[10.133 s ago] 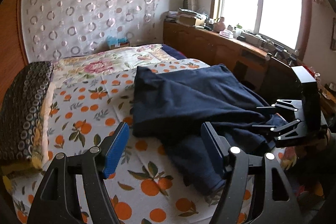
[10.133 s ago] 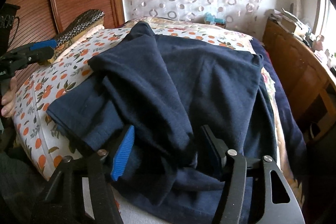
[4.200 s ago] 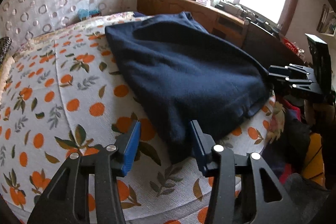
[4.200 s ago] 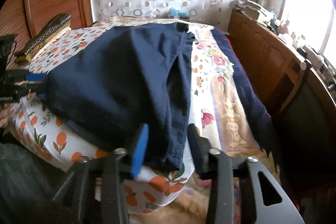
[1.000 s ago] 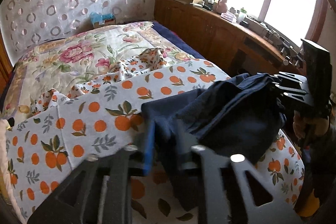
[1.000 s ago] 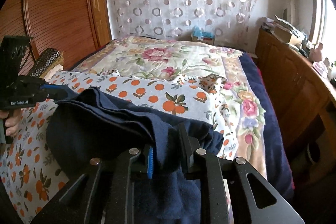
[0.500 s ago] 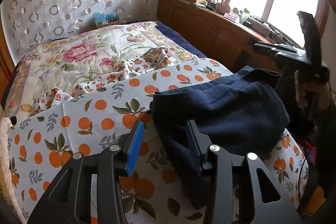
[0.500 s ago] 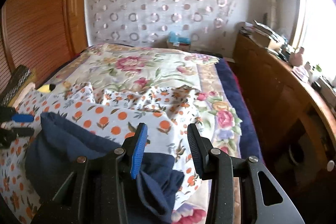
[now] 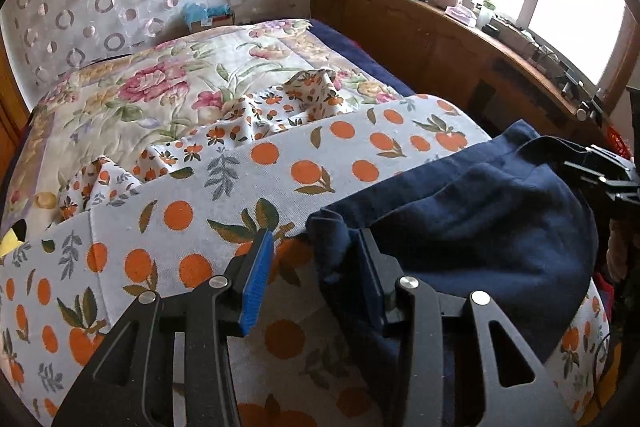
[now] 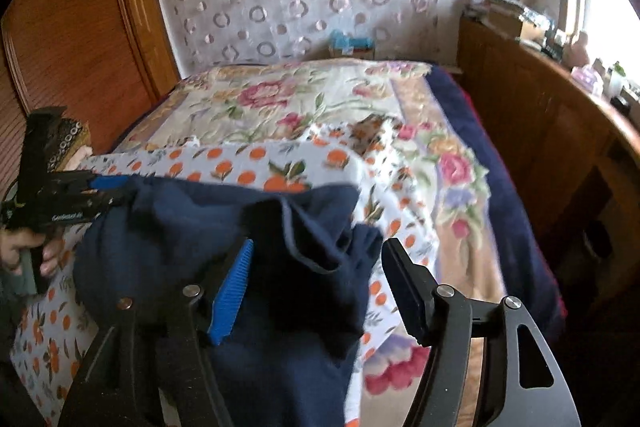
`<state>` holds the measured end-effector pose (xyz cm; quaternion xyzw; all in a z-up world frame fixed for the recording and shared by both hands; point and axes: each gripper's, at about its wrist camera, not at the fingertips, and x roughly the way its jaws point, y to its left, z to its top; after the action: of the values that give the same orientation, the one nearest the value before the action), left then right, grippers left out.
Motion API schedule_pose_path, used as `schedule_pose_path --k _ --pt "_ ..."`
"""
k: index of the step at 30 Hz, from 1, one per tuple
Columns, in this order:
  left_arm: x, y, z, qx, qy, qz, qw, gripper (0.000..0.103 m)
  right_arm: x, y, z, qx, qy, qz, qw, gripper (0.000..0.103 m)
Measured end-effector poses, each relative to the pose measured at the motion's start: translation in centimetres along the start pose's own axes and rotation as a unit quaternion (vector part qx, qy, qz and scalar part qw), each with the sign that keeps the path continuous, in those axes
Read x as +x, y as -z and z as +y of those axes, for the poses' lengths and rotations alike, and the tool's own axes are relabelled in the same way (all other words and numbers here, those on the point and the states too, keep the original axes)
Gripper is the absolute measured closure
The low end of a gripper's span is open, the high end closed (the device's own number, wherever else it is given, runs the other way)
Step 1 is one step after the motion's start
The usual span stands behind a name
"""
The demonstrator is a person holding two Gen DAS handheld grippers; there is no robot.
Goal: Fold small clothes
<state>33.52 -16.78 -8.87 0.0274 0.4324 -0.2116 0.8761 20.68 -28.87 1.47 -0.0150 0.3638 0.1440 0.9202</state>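
A navy blue garment [image 9: 472, 227] lies folded in a thick bundle on the orange-print sheet [image 9: 192, 203] at the near edge of the bed. My left gripper [image 9: 312, 275] is open, its jaws either side of the garment's left corner. In the right wrist view the garment [image 10: 192, 239] lies bunched below my right gripper [image 10: 320, 287], which is open with a raised fold of cloth between its jaws. The left gripper also shows at the left of the right wrist view [image 10: 108, 187], at the garment's far corner.
A floral quilt [image 9: 180, 83] covers the far half of the bed. A wooden cabinet [image 9: 460, 39] with clutter runs along the right under the window. A wooden wardrobe [image 10: 76, 27] stands at the left. A patterned folded cloth [image 10: 68, 135] lies at the bed's left edge.
Both grippers were shut on the garment a second ago, then opened and let it drop onto the sheet. Both now sit open at its corners.
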Motion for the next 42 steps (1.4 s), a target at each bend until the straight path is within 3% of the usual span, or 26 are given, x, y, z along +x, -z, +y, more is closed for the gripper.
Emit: schedule_pose_path --k 18,23,26,28,31,38,42 --pt "1.2 -0.4 -0.1 -0.009 0.025 -0.001 0.9997 0.06 3.5 -1.1 -1.5 0.045 -0.053 0.036 0.997 0.036" --pt "1.4 -0.6 -0.9 0.001 0.044 0.0 0.999 0.068 3.6 -0.6 -1.2 0.037 -0.074 0.035 0.996 0.055" --pt "1.4 -0.6 -0.8 -0.003 0.065 0.006 0.9978 0.087 3.7 -0.4 -1.2 0.037 -0.093 0.034 0.994 0.07" --pt "1.1 -0.6 -0.9 -0.003 0.072 0.009 0.9974 0.089 3.5 -0.3 -1.1 0.03 -0.097 0.028 0.994 0.077" --pt "-0.8 -0.4 -1.6 0.006 0.077 -0.015 0.9969 0.09 2.7 0.0 -0.9 0.021 -0.094 0.011 0.995 0.082" --pt "-8.6 -0.1 -3.0 0.011 0.098 -0.102 0.9899 0.09 -1.9 0.0 0.0 0.013 -0.091 -0.07 0.993 0.084" --pt "-12.4 0.3 -3.0 0.013 0.088 -0.141 0.9861 0.091 -4.3 -0.3 1.6 -0.005 -0.095 -0.107 0.99 0.085"
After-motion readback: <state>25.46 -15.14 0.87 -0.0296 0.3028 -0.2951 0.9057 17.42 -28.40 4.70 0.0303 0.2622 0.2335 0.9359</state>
